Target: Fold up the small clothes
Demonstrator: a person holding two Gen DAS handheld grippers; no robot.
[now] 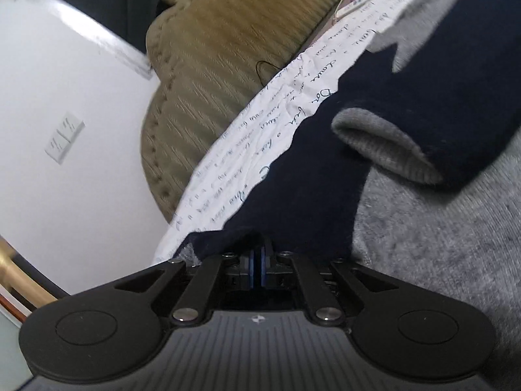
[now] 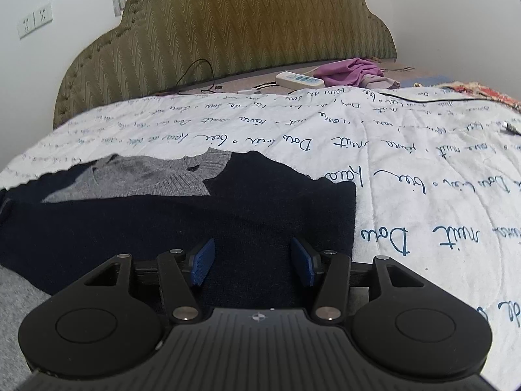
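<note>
While the navy and grey sweater (image 2: 182, 208) lies spread on the white quilt (image 2: 407, 169) printed with blue script, the fold looks barely under way: a judgement from how the cloth lies, with one sleeve turned in and the body not yet doubled over. In the left wrist view the left gripper (image 1: 258, 259) has its blue pads pressed together on a bunched navy edge of the garment at the near side, so it holds the cloth pinched. Just beyond it the grey cuff (image 1: 384, 150) of a sleeve rests across the navy panel, which suggests that sleeve is already laid inward. In the right wrist view the right gripper (image 2: 253, 260) hovers over the near right part of the sweater with its jaws wide and nothing between the pads; whether they touch the fabric I cannot tell. The grey collar (image 2: 182, 176) points toward the far side, near the olive quilted headboard (image 2: 228, 32). Far right on the bed sit a white power strip (image 2: 299, 79) and a purple cloth (image 2: 348, 71), well apart from the work. What seems left: bringing the held edge across, squaring the sides, then folding the hem toward the collar
</note>
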